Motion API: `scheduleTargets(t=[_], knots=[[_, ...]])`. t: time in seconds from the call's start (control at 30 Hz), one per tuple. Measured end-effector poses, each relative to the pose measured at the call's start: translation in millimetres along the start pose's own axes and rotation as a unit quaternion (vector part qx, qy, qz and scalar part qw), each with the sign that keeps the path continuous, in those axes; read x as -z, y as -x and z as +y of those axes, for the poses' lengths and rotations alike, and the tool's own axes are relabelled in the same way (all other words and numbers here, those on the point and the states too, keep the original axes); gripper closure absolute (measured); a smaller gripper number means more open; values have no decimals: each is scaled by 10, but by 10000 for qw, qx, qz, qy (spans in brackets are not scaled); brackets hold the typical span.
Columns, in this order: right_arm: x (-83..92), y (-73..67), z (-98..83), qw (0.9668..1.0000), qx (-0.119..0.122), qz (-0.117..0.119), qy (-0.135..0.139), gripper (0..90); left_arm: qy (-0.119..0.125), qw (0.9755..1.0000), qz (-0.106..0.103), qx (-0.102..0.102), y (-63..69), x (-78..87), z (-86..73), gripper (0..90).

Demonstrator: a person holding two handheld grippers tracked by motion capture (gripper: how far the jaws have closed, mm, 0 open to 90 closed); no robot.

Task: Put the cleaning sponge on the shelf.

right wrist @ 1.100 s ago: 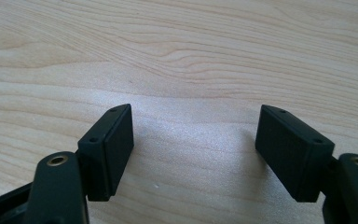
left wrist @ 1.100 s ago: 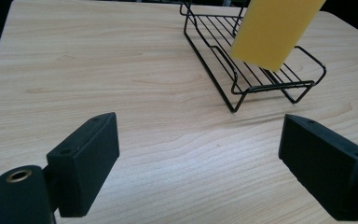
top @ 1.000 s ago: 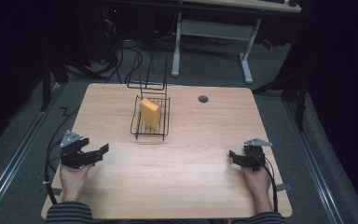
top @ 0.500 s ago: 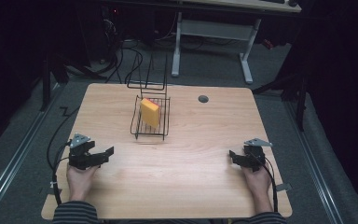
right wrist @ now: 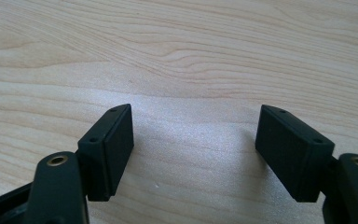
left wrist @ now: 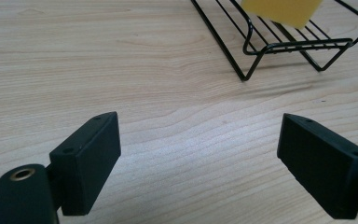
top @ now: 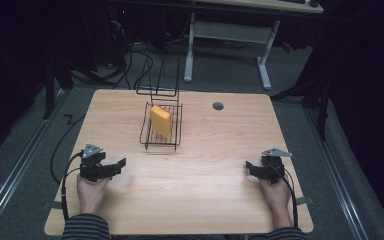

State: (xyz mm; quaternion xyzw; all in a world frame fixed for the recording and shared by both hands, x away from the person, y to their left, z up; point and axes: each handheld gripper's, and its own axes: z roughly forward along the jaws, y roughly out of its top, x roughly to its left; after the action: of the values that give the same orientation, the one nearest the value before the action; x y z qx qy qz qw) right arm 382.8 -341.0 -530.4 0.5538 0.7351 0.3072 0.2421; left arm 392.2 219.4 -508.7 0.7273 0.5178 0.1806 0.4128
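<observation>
- While both hands rest low near the person's edge of the tabletop (top: 205, 165), the work in view centres on the yellow sponge (top: 161, 120) standing on edge in the black wire rack (top: 172, 137), toward the far middle of the tabletop.
- Left claw (top: 119, 165): released, nothing between its jaws, bare wood under them in the left gripper view. It points toward the centre of the tabletop.
- Right claw (top: 250, 165): also released and empty, its jaws spread over bare wood in the right gripper view.
- Key relation: the sponge lies ahead and to the right of the left claw; in the left gripper view the rack (left wrist: 284, 42) and the sponge's lower edge (left wrist: 282, 11) sit at the upper right, well apart from the jaws.
- Long axis: the rack runs away from the person, and the sponge leans along it, its broad face turned to the left side.
- Nearer hand: the left looks somewhat nearer to the rack than the right, so a reach for the sponge would probably fall to it, forward and rightward.
</observation>
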Motion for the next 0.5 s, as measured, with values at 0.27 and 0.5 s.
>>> scheduleTargets(t=[0.27, 0.5], knots=[[0, 0, 0, 10000, 1, -1, 1, 282, -114, 9999, 57, -87, 33, -106, -17, 141], [0, 0, 0, 10000, 0, -1, 0, 282, -119, 9999, -16, -8, 51, -190, -18, 142]])
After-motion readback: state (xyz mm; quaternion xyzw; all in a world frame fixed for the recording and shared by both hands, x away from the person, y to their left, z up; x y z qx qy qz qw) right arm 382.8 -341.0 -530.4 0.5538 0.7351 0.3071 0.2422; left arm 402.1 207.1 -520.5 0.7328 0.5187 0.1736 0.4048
